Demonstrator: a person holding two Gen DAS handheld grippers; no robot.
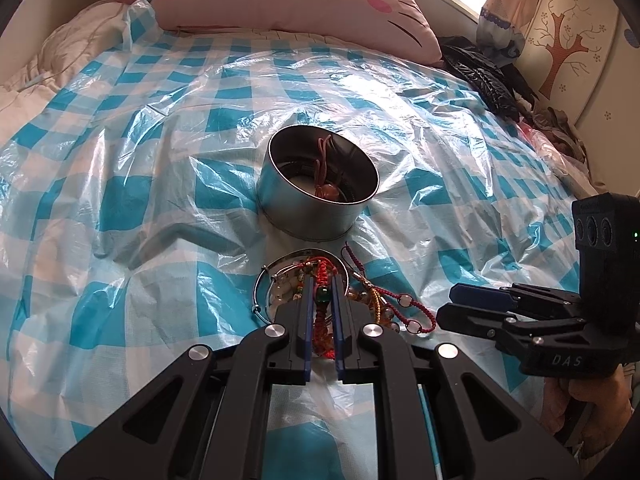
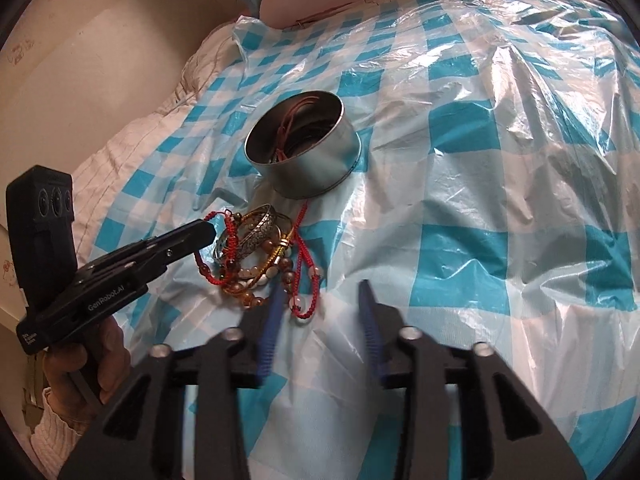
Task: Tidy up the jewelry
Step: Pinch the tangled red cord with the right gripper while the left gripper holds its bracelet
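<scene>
A round metal tin (image 1: 316, 182) stands on the blue checked plastic sheet with a brown cord piece inside; it also shows in the right wrist view (image 2: 308, 148). A pile of bracelets (image 1: 340, 300) lies just in front of it, with red cords, beads and silver bangles (image 2: 256, 252). My left gripper (image 1: 322, 280) is shut on a red braided bracelet with a green bead (image 1: 323, 296) at the pile. My right gripper (image 2: 320, 292) is open and empty, just right of the pile; in the left wrist view its fingers (image 1: 476, 304) look close together.
A pink cat-face pillow (image 1: 304, 0) lies at the head of the bed. Dark clothes (image 1: 488, 76) are heaped at the right edge by a painted wall. A beige quilt (image 2: 132, 136) borders the sheet on the left.
</scene>
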